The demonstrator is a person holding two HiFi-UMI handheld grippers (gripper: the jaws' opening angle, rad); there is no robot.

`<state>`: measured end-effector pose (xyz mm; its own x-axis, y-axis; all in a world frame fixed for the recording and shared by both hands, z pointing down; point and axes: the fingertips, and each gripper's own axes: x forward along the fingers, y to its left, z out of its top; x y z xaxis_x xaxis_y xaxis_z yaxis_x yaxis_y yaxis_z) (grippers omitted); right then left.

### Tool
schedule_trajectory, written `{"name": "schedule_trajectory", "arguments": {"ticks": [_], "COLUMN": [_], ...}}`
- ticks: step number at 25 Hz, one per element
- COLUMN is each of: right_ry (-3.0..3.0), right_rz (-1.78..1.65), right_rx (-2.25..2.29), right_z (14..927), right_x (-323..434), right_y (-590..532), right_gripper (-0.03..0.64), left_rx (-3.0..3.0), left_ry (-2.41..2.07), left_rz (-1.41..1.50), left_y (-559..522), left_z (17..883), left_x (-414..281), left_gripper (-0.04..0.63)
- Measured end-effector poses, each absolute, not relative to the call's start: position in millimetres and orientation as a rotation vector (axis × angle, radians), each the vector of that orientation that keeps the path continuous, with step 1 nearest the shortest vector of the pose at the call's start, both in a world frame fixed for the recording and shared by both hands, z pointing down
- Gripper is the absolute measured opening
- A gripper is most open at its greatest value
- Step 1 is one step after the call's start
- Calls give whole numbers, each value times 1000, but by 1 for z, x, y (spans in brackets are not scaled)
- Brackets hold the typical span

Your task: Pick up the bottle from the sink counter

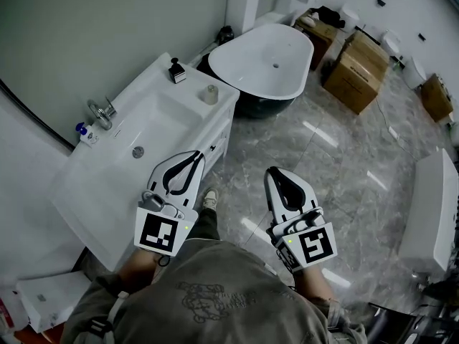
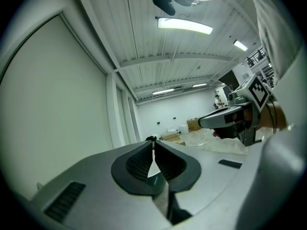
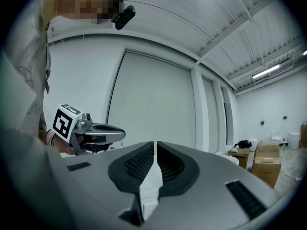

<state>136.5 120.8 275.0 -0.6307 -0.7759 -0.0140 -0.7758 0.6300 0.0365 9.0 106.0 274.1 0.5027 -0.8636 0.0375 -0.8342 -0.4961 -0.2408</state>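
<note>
While left claw (image 1: 196, 155) and right claw (image 1: 273, 171) sit closed, one dark bottle (image 1: 176, 70), one pale cup (image 1: 209, 94)

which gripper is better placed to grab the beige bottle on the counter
Left. The left gripper, shut, hangs by the white sink counter, nearer the small beige bottle; the right gripper is over the marble floor.

surface: white sink counter (image 1: 90, 188) | by wall: faucet (image 1: 100, 111), blue-capped bottle (image 1: 84, 130) | far end: dark dispenser (image 1: 176, 71), beige jar (image 1: 209, 94)
</note>
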Motion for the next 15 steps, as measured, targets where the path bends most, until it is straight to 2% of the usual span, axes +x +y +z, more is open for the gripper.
{"name": "schedule_trajectory", "arguments": {"ticks": [15], "right_ry": [-2787], "right_rz": [23], "right_rx": [1298], "right_z": [279], "right_x": [69], "right_y": [-43], "right_gripper": [38], "left_rx": [-2609], "left_ry": [1403], "left_rz": [-234], "left_y": [-50], "left_z": [277], "left_x": [-46], "left_gripper": [25]}}
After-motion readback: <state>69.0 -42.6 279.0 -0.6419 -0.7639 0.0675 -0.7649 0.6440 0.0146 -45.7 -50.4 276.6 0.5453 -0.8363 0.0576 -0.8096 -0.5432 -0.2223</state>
